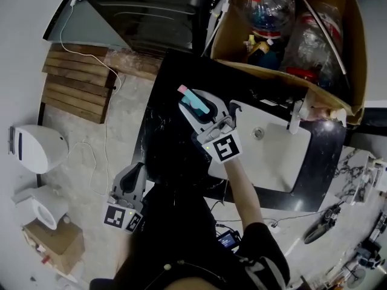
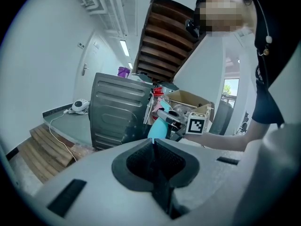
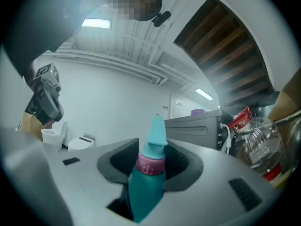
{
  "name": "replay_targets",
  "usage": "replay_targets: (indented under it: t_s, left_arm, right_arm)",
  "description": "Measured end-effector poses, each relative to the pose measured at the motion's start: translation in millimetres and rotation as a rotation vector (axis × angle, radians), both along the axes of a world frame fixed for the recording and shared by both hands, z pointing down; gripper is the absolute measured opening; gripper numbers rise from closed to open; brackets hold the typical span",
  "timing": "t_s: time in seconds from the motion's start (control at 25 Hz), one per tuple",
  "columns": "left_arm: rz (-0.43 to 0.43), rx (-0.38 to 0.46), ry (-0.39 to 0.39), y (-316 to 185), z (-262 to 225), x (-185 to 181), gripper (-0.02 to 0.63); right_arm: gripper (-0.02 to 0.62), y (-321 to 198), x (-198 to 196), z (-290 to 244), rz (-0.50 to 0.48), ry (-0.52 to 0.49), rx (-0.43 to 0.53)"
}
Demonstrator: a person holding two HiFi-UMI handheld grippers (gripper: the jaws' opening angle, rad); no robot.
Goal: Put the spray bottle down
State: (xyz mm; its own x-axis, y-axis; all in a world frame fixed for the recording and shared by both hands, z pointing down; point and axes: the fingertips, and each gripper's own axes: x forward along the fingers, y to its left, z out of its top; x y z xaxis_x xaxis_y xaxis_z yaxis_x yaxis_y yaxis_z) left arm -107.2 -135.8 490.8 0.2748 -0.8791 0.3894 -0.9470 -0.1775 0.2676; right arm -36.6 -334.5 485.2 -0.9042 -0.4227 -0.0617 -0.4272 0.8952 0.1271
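While the right tongs [image 3: 151,160] clamp the teal bottle [image 1: 196,103] above the left end of the desk [image 1: 158,144], beside the sink [image 1: 284,156], left tongs [image 2: 153,160] clenched empty off its left edge

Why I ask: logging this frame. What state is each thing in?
spray bottle: clamped in the right gripper, over the counter, not set down.
right gripper: shut on spray bottle.
left gripper: shut, empty.
cardboard box: open, holding plastic bottles.
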Motion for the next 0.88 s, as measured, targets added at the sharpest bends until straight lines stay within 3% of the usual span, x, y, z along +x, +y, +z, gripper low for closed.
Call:
replay_targets:
  t_s: [0.08, 0.32, 0.36, 0.44, 0.56, 0.72, 0.88]
  left_arm:
    - [-0.006, -0.008, 0.004, 0.8, 3.7, -4.0, 0.017]
    - [-0.007, -0.026, 0.011, 4.4, 11.3, -11.3, 0.017]
    - [-0.006, -0.026, 0.012, 4.6, 11.8, -12.6, 0.017]
    - [-0.007, -0.023, 0.016, 6.3, 11.7, -15.1, 0.017]
    - [-0.008, -0.019, 0.020, 9.7, 11.6, -19.0, 0.016]
    - [0.007, 0.007, 0.029, 7.6, 7.1, -22.6, 0.017]
    - [0.050, 0.062, 0.043, -1.4, -6.5, -19.5, 0.017]
  right_arm:
    - [0.153, 1.8, -0.9, 9.2, 0.001, 0.032, 0.000]
    - [0.156, 2.1, 0.7, 12.2, 0.013, -0.012, 0.030]
    - [0.175, 2.3, 0.2, 14.4, 0.007, 0.001, 0.030]
    - [0.271, 4.2, -0.3, 16.0, -0.008, 0.008, 0.015]
    - [0.327, 8.0, 1.7, 11.7, -0.020, 0.020, 0.008]
    - [0.353, 8.4, 12.6, -14.7, 0.023, 0.020, 0.033]
    - [0.330, 22.5, 40.4, -62.6, 0.102, -0.068, 0.018]
